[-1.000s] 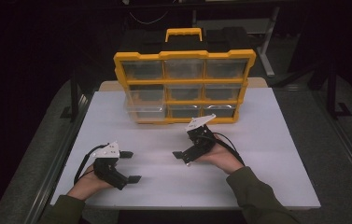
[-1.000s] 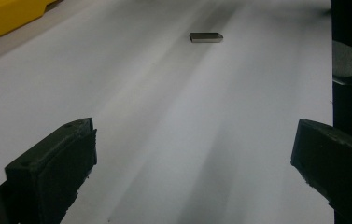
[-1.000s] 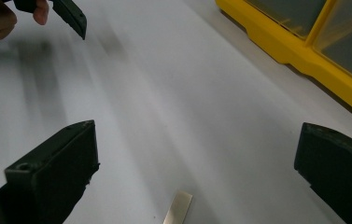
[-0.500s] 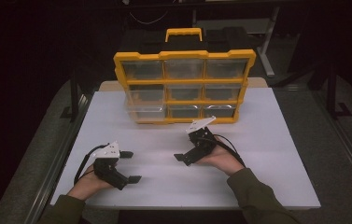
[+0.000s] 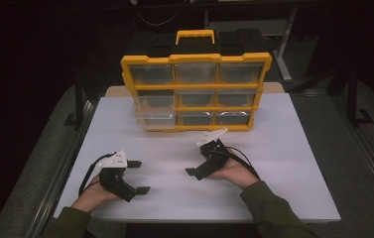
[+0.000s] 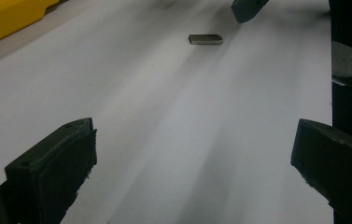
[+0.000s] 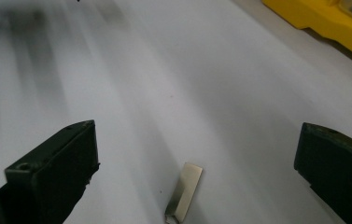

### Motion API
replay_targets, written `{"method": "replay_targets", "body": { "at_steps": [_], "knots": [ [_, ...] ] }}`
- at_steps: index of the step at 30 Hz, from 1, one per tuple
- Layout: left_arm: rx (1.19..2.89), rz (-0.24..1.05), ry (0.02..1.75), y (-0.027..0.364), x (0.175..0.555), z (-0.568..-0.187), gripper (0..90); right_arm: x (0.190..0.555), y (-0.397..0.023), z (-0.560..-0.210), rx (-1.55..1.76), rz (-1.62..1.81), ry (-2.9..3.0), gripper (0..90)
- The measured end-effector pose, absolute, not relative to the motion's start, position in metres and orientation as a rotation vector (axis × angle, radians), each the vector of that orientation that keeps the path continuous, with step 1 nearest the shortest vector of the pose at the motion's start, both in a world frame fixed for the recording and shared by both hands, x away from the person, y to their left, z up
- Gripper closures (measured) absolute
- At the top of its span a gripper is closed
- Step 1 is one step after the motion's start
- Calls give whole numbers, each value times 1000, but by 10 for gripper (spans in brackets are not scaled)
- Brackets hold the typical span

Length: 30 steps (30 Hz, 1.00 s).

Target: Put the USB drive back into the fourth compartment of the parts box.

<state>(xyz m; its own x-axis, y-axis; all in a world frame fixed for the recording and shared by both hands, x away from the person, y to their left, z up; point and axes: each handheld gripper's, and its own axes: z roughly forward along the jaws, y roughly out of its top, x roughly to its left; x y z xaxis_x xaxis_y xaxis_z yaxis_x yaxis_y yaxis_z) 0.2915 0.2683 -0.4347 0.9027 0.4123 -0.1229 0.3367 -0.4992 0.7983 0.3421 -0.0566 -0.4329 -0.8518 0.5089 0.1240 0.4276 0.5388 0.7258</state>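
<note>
My left tongs [image 5: 140, 176] and right tongs [image 5: 197, 159] gape over the smooth white tabletop [image 5: 283, 148], a flat metal bar [image 7: 184, 190] between; yellow plastic organizer [image 5: 195, 91] at twelve o'clock.

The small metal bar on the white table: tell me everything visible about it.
The small metal bar is a flat, thin rectangular piece, dull grey and slightly shiny like metal. It lies flat and alone on the white table, between the open jaws of the right gripper but touching neither. From the left gripper view it appears farther off, lying crosswise near the right gripper's tip. No markings can be made out.
</note>
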Motion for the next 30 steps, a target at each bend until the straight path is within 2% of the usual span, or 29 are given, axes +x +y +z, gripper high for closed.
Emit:
{"method": "replay_targets", "body": {
  "at_steps": [23,30],
  "knots": [
    [2137,105,532,268,291,-434,0,338,-49,-449,799,1094,2735,0],
    [2136,106,533,268,291,-434,0,335,-48,-451,784,1065,2745,66]
  ]
}}
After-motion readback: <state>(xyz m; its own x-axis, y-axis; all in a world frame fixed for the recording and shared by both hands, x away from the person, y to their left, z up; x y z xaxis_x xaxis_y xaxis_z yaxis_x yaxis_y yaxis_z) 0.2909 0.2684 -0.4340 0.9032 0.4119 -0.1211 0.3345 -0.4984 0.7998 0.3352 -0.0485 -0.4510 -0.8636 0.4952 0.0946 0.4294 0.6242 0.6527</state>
